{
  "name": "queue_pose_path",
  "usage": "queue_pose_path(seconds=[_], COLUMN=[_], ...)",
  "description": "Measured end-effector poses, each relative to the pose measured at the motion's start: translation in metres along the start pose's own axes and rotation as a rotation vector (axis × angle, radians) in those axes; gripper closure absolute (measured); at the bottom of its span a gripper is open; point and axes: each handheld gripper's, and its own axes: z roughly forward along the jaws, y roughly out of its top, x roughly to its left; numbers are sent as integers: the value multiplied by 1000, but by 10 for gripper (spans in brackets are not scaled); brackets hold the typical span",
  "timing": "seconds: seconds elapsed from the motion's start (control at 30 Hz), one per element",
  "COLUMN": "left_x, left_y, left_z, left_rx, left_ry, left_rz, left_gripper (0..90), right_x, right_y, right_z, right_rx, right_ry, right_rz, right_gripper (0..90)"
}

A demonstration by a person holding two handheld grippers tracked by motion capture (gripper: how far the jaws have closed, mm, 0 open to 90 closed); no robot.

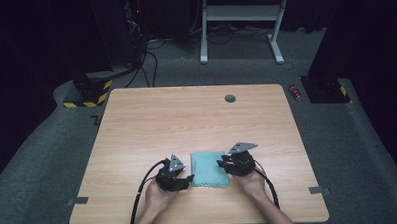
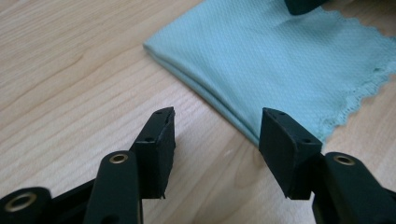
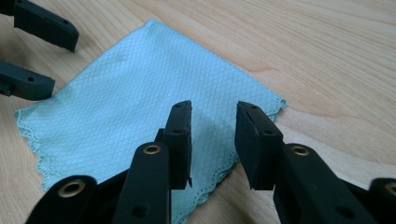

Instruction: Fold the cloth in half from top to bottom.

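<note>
At the lower middle of the high view, a folded teal cloth (image 1: 209, 169) lies flat on the counter (image 1: 187, 122), between the left gripper (image 1: 188, 180) and the right gripper (image 1: 222, 163). Both sets of jaws stand released, with nothing between them. In the left gripper view the folded edge sits just ahead of the jaws. The fold looks done, so draw both grippers level and clear without snagging the scalloped hem.
</note>
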Motion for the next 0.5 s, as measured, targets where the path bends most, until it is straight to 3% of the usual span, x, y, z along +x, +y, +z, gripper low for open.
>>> queue_pose_path(seconds=[0.2,0.37,0.5], left_x=[4,18,26], left_y=[-6,-4,-6], left_z=[-11,-19,-27], left_rx=[-42,-95,-130], left_ry=[-16,-16,-11], left_rz=[-25,-101,-141], left_gripper=[448,442,436], right_x=[-7,-17,-20], right_y=[0,0,-1], right_z=[-15,-31,-42], right_rx=[-55,-110,-124], right_ry=[-13,-34,-58], right_rz=[30,68,67], right_gripper=[640,627,623])
